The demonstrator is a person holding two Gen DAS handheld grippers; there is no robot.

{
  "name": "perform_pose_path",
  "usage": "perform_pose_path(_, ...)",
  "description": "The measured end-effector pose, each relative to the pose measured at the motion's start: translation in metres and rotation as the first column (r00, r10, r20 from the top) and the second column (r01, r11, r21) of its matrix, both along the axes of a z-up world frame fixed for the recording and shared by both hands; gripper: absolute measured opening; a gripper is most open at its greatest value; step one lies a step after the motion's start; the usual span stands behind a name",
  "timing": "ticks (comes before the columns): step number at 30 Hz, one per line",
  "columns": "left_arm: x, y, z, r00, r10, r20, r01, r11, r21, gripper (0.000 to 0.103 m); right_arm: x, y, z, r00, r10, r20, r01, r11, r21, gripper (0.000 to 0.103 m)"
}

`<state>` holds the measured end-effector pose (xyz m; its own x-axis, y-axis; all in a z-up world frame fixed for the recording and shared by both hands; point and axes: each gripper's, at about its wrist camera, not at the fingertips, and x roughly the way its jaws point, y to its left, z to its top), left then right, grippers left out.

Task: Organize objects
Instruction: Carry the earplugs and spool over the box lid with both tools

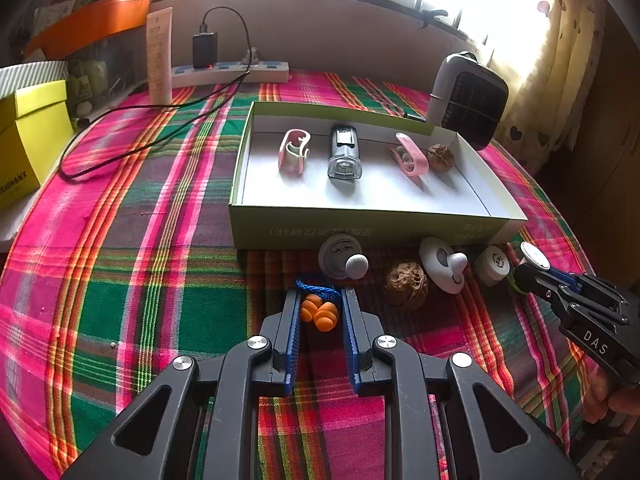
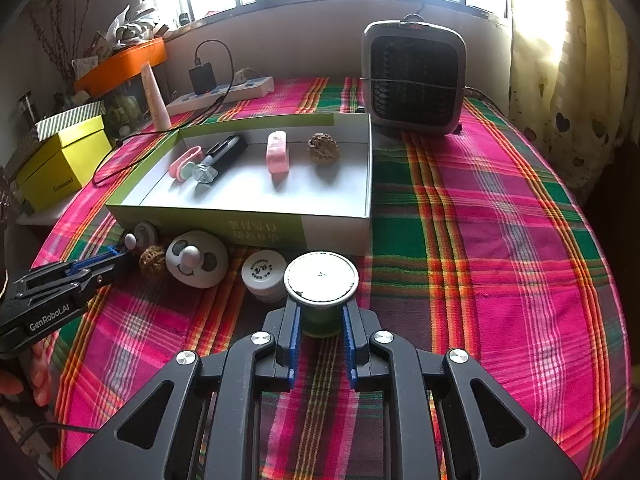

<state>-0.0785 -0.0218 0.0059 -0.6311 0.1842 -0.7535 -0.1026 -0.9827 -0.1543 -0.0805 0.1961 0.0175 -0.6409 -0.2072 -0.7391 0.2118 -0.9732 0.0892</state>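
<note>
Orange rubber earplugs on a blue cord [image 1: 319, 312] sit clamped between my left gripper [image 1: 320, 300] fingers on the plaid counter [image 1: 160, 240]; my right gripper [image 2: 320, 312] fingers clamp a green white-lidded jar [image 2: 321, 280] before the open cardboard box [image 2: 260, 232].

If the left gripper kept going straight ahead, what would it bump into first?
Probably the round grey suction hook with a knob, just beyond the left gripper, which is shut on orange earplugs on a blue cord. Behind it stands the green cardboard box's wall. Depth is uncertain.
</note>
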Motion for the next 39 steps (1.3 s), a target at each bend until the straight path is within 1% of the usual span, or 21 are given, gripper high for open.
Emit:
perform_pose_path(10, 0.003, -0.002, 0.003, 1.000, 0.009, -0.005, -0.009, 1.000, 0.009, 0.018, 0.004, -0.002, 0.002, 1.000, 0.010, -0.011, -0.010, 1.000, -0.012, 0.018)
perform_pose_path(20, 0.007, -0.004, 0.015, 0.999, 0.011, -0.038, -0.011, 1.000, 0.014, 0.018, 0.007, -0.002, 0.009, 0.999, 0.017, -0.029, -0.018, 1.000, -0.021, 0.018)
perform_pose_path(29, 0.008, -0.004, 0.029, 0.997, 0.011, -0.072, -0.009, 1.000, 0.018, 0.018, 0.007, -0.005, 0.021, 0.998, 0.029, -0.058, -0.031, 0.999, -0.034, 0.018)
perform_pose_path(32, 0.005, -0.005, 0.033, 0.997, 0.012, -0.074, -0.010, 0.999, 0.035, 0.018, 0.005, -0.008, 0.026, 0.997, 0.039, -0.067, -0.042, 0.998, -0.038, 0.018)
perform_pose_path(39, -0.003, -0.005, 0.042, 0.996, 0.013, -0.093, -0.010, 0.999, 0.037, 0.018, -0.004, -0.018, 0.039, 0.993, 0.068, -0.101, -0.072, 0.997, -0.038, 0.018)
